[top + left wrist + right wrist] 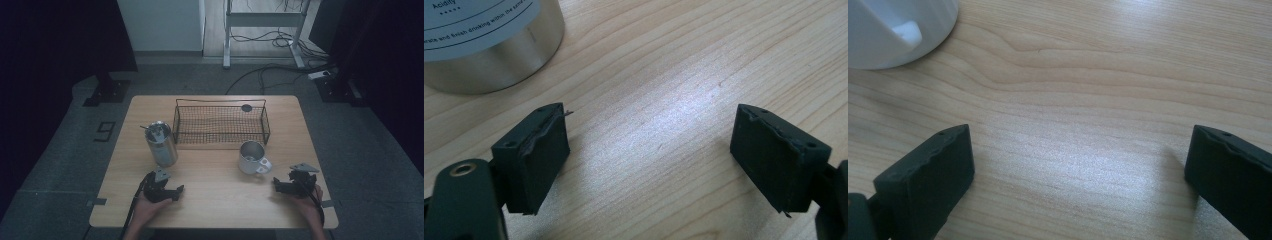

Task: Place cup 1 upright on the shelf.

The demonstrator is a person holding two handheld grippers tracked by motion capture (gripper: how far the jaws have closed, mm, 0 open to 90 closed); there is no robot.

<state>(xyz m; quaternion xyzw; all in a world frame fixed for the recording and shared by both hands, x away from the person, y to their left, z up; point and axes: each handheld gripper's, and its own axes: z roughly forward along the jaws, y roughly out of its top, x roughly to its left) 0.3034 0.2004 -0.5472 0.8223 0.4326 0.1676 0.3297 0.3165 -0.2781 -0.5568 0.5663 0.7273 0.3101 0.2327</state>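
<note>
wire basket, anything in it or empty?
Looks empty: the high view shows only mesh and table through the wire basket. The dark round spot near its far rim could be on the table; cannot tell.

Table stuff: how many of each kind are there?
Can: 1
Mug: 1
Wire basket: 1
Grippers: 2, left and right
Total: 5

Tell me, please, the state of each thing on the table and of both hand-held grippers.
Metal can: upright, lid open.
White mug: upright, contents unclear.
Wire basket: upright, empty.
Left hand-held gripper: open, holding nothing.
Right hand-held gripper: open, holding nothing.
</note>
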